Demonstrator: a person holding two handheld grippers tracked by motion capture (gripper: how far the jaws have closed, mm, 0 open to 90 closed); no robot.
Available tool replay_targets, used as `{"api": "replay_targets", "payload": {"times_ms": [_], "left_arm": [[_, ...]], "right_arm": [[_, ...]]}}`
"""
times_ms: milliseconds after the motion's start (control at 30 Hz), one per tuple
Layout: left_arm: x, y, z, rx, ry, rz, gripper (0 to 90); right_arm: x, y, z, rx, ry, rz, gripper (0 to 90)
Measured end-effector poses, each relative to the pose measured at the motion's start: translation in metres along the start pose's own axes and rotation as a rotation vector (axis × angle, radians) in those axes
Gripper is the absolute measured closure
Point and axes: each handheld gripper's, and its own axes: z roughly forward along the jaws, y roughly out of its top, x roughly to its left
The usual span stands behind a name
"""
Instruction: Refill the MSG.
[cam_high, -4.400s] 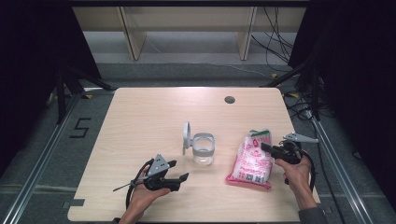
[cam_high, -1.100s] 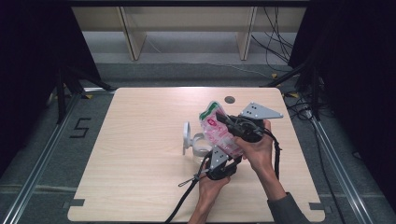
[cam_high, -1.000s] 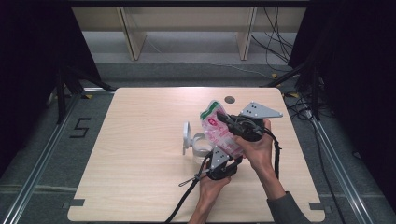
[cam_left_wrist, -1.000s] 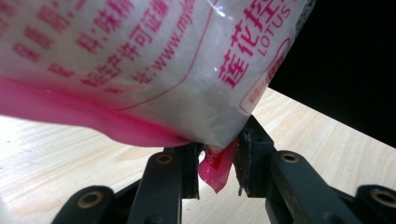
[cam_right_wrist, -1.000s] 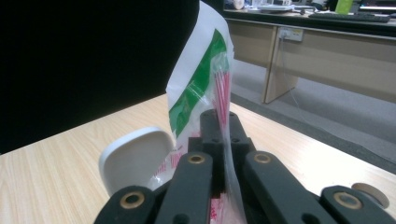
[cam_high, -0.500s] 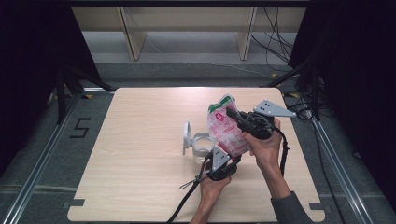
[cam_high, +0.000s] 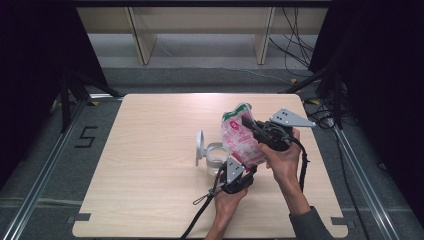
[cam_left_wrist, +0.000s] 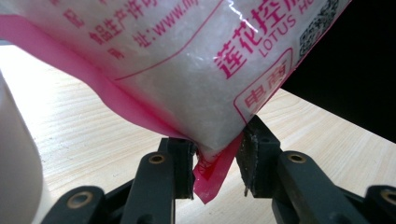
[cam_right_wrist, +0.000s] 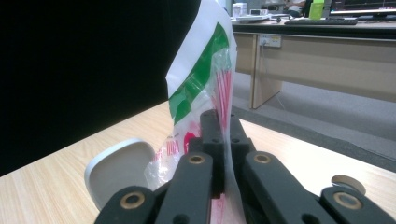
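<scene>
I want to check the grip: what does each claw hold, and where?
The right claw clamps the bag near its top edge. The left claw stands around its bottom corner, pads not pressing.

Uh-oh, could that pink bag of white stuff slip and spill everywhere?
Maybe. The right gripper pinches only the thin top of the bag, which might slip or tear. The left gripper, whose jaws have just been opening, barely holds the bottom corner, so the bag could swing into the jar.

Grey floor (cam_high: 210, 75), dark curtains (cam_high: 35, 60) both sides, wooden shelf legs (cam_high: 142, 35), cables (cam_high: 295, 35).
</scene>
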Motion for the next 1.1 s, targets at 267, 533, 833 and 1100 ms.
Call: {"api": "replay_targets", "payload": {"times_ms": [267,533,833,1100], "left_arm": [[-0.002,0.001,-0.002,-0.015,0.039,0.012,68.8],[-0.004,-0.001,0.001,-0.017,0.011,-0.007,71.0],[-0.003,-0.001,0.005,-0.029,-0.044,-0.030,71.7],[0.001,-0.001,0.005,-0.024,-0.064,-0.042,72.3]], "right_arm": [[0.006,0.002,0.000,-0.009,0.016,-0.014,90.0],[0.011,0.003,0.006,0.012,0.023,-0.055,90.0],[0.016,0.000,0.019,0.044,0.029,-0.051,90.0],[0.025,0.003,0.038,0.108,0.019,-0.115,90.0]]}}
